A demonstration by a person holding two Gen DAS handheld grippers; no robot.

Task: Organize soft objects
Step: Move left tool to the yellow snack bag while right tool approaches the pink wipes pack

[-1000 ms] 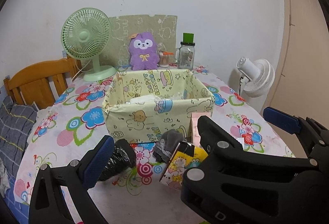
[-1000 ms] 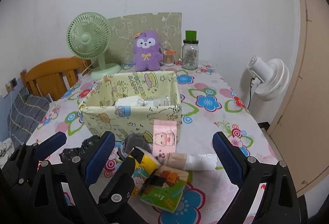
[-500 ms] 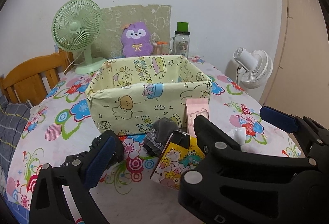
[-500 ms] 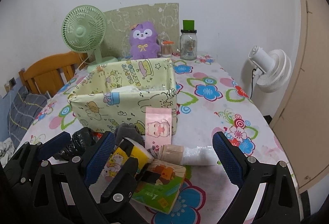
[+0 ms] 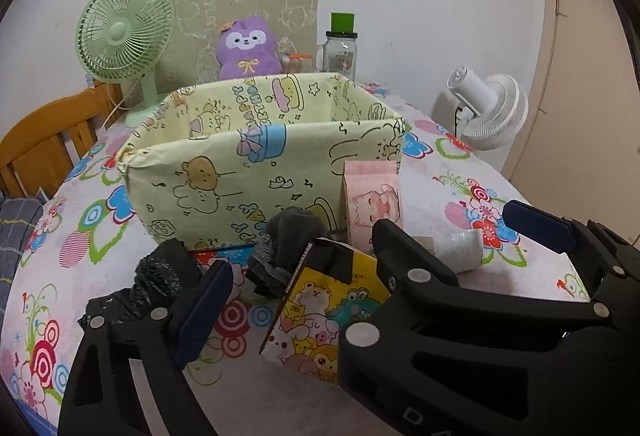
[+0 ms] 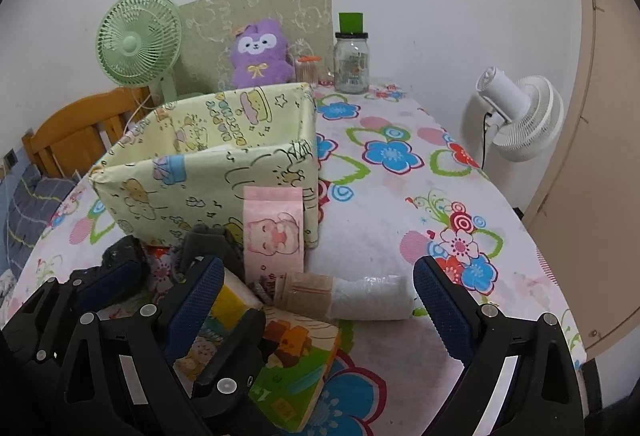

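Observation:
A yellow cartoon-print fabric box (image 5: 224, 175) (image 6: 192, 187) stands mid-table. In front of it lie a black crinkled bundle (image 5: 160, 276), a grey knitted sock (image 5: 288, 244), a yellow cartoon pack (image 5: 332, 316), a pink cat-print pack (image 5: 374, 199) (image 6: 274, 232), a green pack (image 6: 296, 364) and a beige-and-white roll (image 6: 352, 296). My left gripper (image 5: 366, 238) hangs low over the pile. Its jaws are closing around the yellow pack and sock, but the pads touch nothing. My right gripper (image 6: 318, 264) is open above the roll. The two grippers' inner fingers overlap.
At the back stand a green desk fan (image 5: 124, 31), a purple plush (image 5: 248, 47) against a card, and a glass jar (image 5: 340, 51) with a green lid. A white fan (image 6: 516, 115) stands off the table's right edge. A wooden chair (image 5: 44, 143) is at left.
Both grippers have sunk toward the pile in front of the box, which now looks larger and nearer. The left jaws have narrowed slightly. Nothing on the table has moved.

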